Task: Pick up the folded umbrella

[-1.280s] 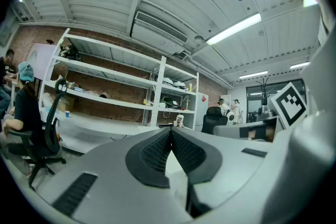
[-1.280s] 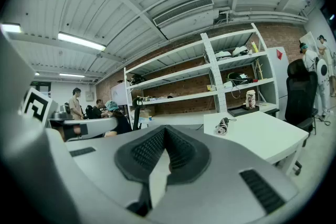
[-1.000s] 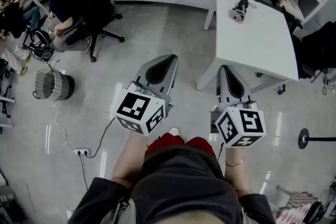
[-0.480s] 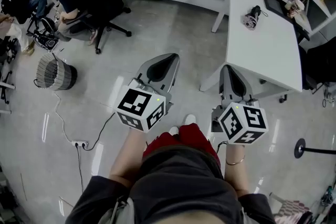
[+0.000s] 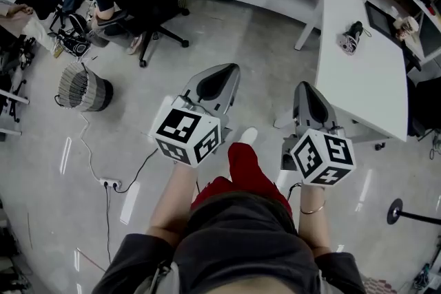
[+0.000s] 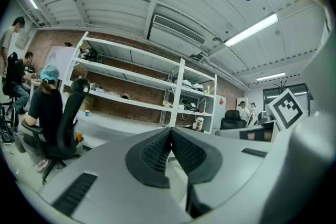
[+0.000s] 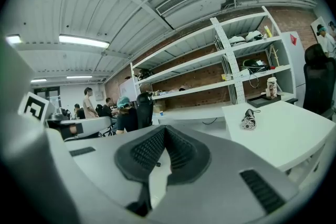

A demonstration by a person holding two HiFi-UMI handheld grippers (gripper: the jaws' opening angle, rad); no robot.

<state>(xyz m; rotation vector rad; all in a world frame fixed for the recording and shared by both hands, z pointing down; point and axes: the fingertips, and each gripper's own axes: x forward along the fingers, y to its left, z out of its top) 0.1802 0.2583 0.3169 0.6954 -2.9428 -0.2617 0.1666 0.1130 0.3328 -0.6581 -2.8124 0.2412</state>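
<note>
Table [image 5: 368,89] first: it is the white one ahead and to your right, well apart from both grippers, so the step in hand reads as the approach. Walk up to its near edge and stand square before you reach. The floor [image 5: 227,31] between you and it looks free to cross, and the wire basket [image 5: 83,89] and cable [image 5: 89,162] lie off to your left.

Your left gripper [image 5: 215,79] and right gripper [image 5: 308,98] are both held out in front of you, each with its 2 jaws pressed together and nothing between them. The right one is nearer the table, so it looks the natural one to use. Spread its jaws wide before it comes over the tabletop, not above the target.

The folded umbrella [image 5: 352,36] lies on its side toward the far part of the tabletop, dark, with a thin strap [image 7: 254,110] at 1 end. Come in low along the surface, straddle the thick middle of the body rather than the strap, and close firmly before lifting.
</note>
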